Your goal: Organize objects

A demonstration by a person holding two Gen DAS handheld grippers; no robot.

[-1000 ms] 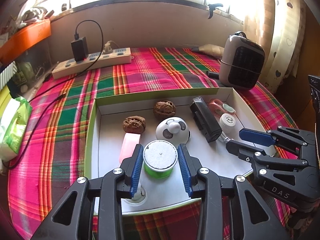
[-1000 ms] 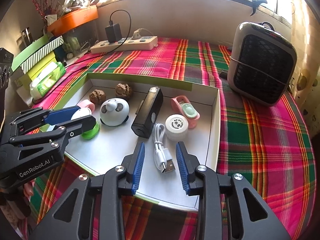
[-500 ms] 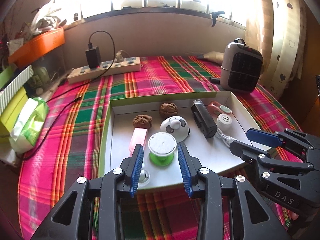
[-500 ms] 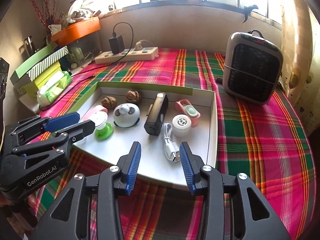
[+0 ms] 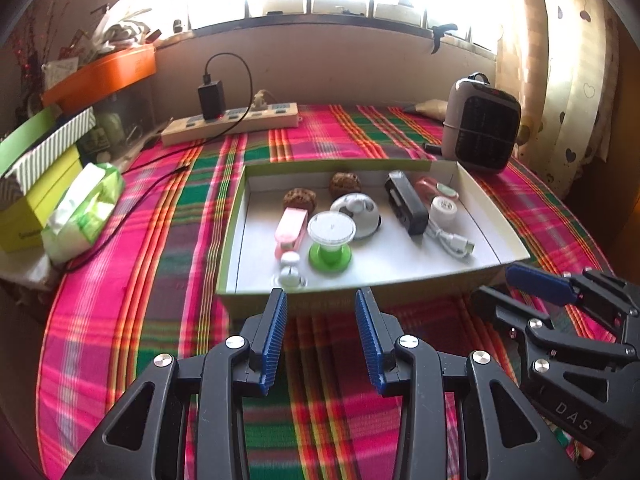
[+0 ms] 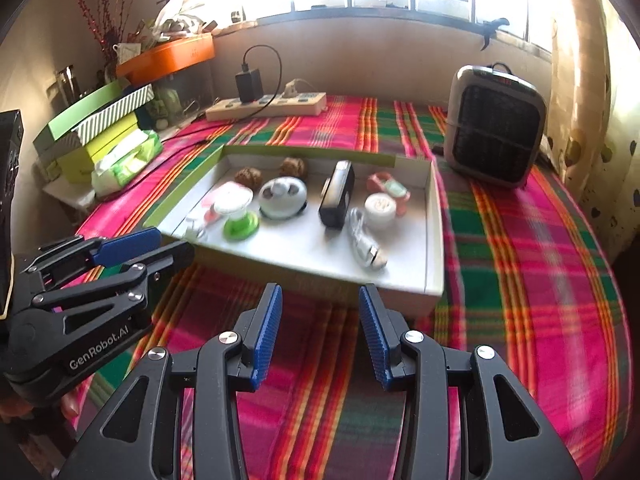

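Note:
A shallow white tray [image 5: 233, 232] with green outer walls lies on the plaid cloth. It holds a green spool with a white top [image 5: 331, 236], a pink bar [image 5: 291, 228], two walnuts [image 5: 300, 199], a white round gadget [image 5: 358, 210], a black block [image 5: 406, 202], a white disc [image 5: 443, 209] and a white USB cable [image 5: 452, 240]. My left gripper [image 5: 320, 294] stands open and empty just short of the tray's near wall. My right gripper [image 6: 320, 288] is open and empty too, in front of the tray's near right corner [image 6: 434, 292].
A power strip [image 5: 230, 122] with a black charger lies at the back. A small heater [image 5: 482, 128] stands at the back right. A tissue pack [image 5: 82, 208] and stacked boxes [image 5: 36, 168] sit at the left edge. Bare plaid cloth [image 6: 540, 280] spreads right of the tray.
Both grippers have drawn back out of the tray toward its near side. The left one left the green spool standing in the tray. The right one's jaws stand wider.

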